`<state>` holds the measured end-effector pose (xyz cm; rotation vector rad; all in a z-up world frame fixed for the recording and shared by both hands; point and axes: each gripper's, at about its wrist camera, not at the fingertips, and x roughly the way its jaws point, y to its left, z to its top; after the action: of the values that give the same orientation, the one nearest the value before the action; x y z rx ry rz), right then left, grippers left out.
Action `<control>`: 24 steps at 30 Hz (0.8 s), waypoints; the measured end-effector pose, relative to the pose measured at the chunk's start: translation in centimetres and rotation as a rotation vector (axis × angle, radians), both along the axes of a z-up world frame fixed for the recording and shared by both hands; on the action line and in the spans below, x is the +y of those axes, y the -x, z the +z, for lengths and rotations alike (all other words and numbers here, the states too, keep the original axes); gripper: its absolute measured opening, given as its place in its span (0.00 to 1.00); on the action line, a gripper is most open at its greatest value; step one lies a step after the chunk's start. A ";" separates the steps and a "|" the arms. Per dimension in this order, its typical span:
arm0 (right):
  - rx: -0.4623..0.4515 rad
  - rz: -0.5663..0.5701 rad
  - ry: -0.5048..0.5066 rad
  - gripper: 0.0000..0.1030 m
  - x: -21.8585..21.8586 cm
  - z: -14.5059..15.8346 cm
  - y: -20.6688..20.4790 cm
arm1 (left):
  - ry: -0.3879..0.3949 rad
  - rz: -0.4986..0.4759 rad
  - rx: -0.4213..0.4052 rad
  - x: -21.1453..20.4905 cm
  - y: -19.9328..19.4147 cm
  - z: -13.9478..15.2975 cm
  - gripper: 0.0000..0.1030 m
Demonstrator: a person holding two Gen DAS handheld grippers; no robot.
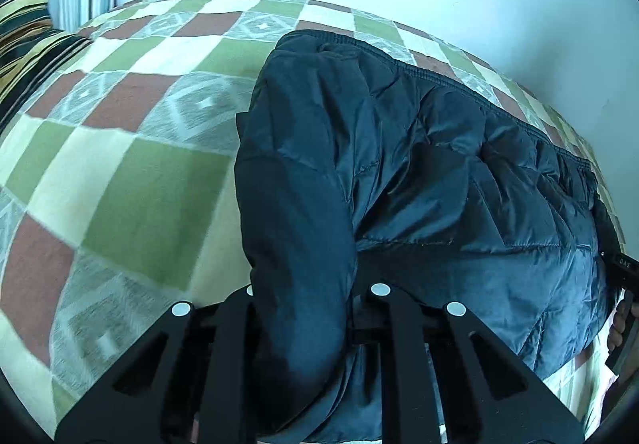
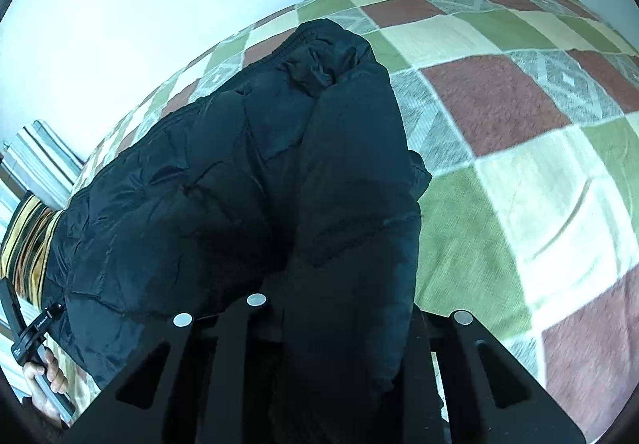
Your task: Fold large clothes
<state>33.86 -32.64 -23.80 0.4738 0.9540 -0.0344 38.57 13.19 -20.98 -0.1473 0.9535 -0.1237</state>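
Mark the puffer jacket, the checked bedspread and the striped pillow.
puffer jacket (image 1: 439,180), left wrist view, quilted body
checked bedspread (image 1: 131,184), left wrist view, green square
striped pillow (image 2: 28,240), right wrist view, yellow stripes

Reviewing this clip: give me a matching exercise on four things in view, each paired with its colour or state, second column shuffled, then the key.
Column one:
1. puffer jacket
2. bedspread
3. left gripper
4. pillow

Column two:
A. green, brown and cream checks
B. shut on jacket fabric
C. dark navy, quilted
D. yellow and black stripes

Pairs: 1-C, 2-A, 3-B, 4-D
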 end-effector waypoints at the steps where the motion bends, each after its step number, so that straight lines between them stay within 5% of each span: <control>1: -0.001 0.005 -0.005 0.20 0.5 0.0 0.5 | -0.002 0.005 0.001 0.6 0.8 0.1 0.16; 15: 0.009 0.059 -0.022 0.20 5.4 0.2 7.3 | 0.023 0.061 0.018 7.0 11.0 0.7 0.16; 24: 0.013 0.046 -0.039 0.20 5.9 0.2 9.6 | 0.011 0.072 0.010 7.8 12.6 0.8 0.16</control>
<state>24.24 -26.70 -23.59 0.4879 0.9798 0.0229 25.97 21.00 -20.18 -0.1924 0.9568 -0.0624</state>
